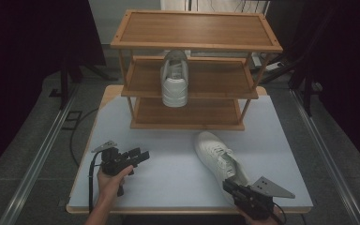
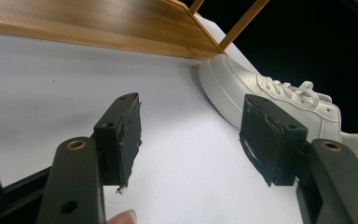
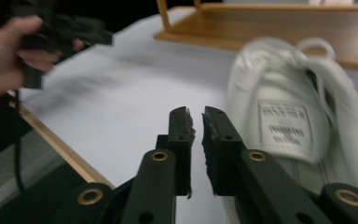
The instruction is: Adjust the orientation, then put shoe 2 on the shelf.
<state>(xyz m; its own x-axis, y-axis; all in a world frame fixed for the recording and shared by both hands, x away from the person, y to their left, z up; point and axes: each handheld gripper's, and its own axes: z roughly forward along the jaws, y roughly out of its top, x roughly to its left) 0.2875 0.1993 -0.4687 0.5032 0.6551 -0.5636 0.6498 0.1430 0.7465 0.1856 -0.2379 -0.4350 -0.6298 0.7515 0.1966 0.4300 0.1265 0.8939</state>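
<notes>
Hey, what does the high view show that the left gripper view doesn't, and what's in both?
The high view alone shows the three-tier wooden shoe rack whole, with a white sneaker on its middle shelf, and both hands holding claws.

The left gripper view alone shows the left claw close up, its jaws wide apart with nothing between them, and a fingertip at the bottom edge.

Both show the white sneaker on the table, the white tabletop and the rack's bottom shelf.

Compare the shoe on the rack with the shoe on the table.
The shoe on the rack sits on the middle shelf, heel toward the camera; the shoe on the table lies on the white tabletop, toe toward the rack. The shoe on the rack stands squarely front to back, while the shoe on the table lies diagonally, its heel near the right gripper. Both are white lace-up sneakers.
</notes>
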